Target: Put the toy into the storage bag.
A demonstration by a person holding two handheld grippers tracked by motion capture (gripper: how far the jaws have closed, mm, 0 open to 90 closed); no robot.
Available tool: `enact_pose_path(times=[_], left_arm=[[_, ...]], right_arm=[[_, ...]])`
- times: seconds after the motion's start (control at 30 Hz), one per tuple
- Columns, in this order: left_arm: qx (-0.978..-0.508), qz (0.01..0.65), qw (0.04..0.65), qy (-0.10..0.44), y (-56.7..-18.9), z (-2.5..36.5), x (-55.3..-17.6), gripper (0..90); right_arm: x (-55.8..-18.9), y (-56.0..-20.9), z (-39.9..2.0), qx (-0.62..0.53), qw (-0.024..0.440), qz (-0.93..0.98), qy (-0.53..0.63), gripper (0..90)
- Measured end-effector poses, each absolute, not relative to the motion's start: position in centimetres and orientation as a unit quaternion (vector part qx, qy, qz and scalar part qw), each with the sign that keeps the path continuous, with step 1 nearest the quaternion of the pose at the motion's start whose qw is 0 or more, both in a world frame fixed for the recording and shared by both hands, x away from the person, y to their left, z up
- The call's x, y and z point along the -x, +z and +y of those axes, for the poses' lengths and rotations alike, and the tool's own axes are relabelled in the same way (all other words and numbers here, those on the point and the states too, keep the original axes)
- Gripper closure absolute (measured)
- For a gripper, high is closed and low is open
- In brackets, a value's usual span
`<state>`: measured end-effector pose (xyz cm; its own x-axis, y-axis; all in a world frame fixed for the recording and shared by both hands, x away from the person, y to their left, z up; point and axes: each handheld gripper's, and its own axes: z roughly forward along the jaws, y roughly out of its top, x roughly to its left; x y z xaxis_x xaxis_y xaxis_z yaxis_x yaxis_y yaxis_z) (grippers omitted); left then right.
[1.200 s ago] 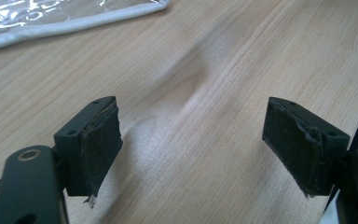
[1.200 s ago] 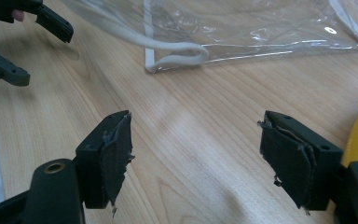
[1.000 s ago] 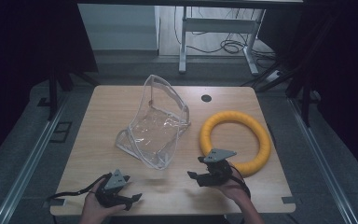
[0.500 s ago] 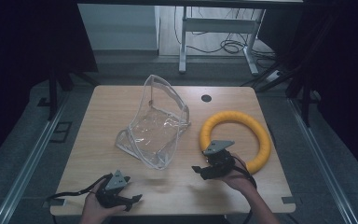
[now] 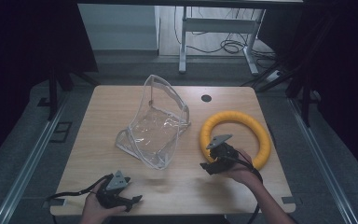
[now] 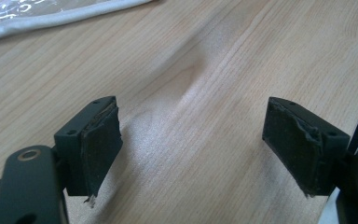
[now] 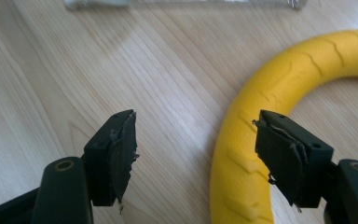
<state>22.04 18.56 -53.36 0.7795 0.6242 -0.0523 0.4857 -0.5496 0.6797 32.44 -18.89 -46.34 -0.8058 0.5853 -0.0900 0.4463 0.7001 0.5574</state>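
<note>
A rectangular light wooden surface (image 5: 121, 116) is carrying a clear plastic pouch with white piping (image 5: 156, 123) near its middle, and this pouch is serving as the landmark here. The pouch is standing half open, its flap rising toward the far edge.

To the right of the pouch, and apart from it, a yellow foam ring (image 5: 235, 137) is lying flat on the surface. Beyond the pouch, toward the far edge, a small black round hole (image 5: 206, 98) is showing in the wood.

The right gripper (image 5: 209, 165) is hovering to the right of and nearer than the pouch, just at the ring's near left arc. In the right gripper view its jaws are standing wide apart, holding nothing, with the ring (image 7: 261, 140) passing under the right-hand jaw and the pouch's white edge (image 7: 182, 3) lying ahead.

The left gripper (image 5: 133, 200) is sitting near the front edge, nearer than the pouch and to its left. In the left gripper view its jaws are likewise spread wide over bare wood, empty, with the pouch's piping (image 6: 51, 21) crossing the top left corner.
</note>
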Motion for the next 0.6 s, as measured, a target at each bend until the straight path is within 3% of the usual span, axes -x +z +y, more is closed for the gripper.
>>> enact_pose_path(times=[0.6], left_arm=[[-0.877, 0.318, 0.349, 0.093, -53.6, 18.4, -22.2, 19.2]], right_arm=[[-34.0, -47.7, -21.3, -0.303, 0.124, 0.923, 0.203, 29.6]])
